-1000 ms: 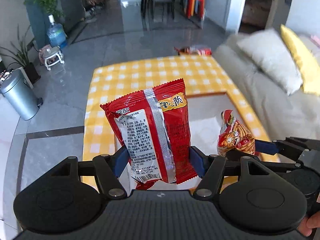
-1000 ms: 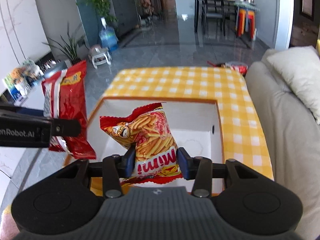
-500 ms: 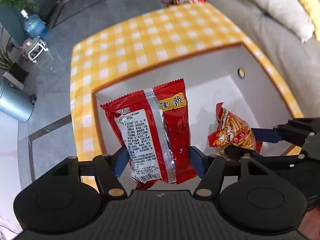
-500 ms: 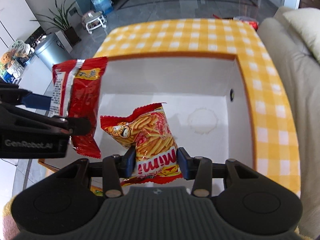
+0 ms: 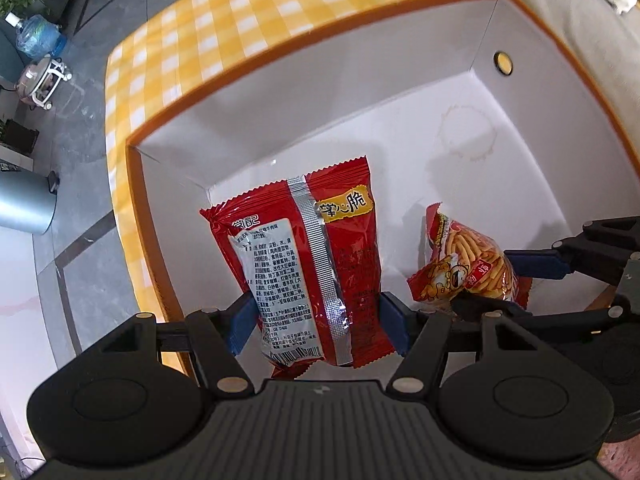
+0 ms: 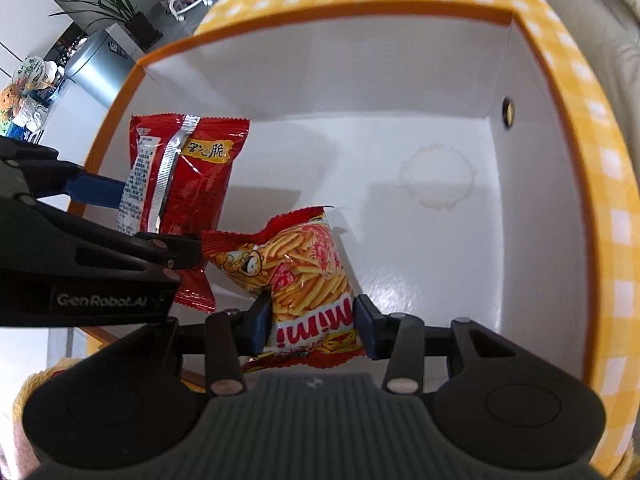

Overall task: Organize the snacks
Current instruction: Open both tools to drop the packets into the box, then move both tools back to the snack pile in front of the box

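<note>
While the left hand-held gripper [image 5: 316, 320] pinches the red packet [image 5: 304, 264] and the right hand-held gripper [image 6: 310, 322] pinches the Mimi packet [image 6: 304, 272] above the box [image 6: 440, 80], placing is under way; next, lower and release.

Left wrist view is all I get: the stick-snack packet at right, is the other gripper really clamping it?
Observer: Yes. The right gripper presses both fingers on the stick-snack packet, at its lower end.
Operator: Any brand readable?
Observer: "Mimi", printed between the fingers, upside down to that camera.
Operator: Any marking on my gripper?
Observer: The left gripper, shut on the red packet, reads "GenRobot.AI" along its side.
</note>
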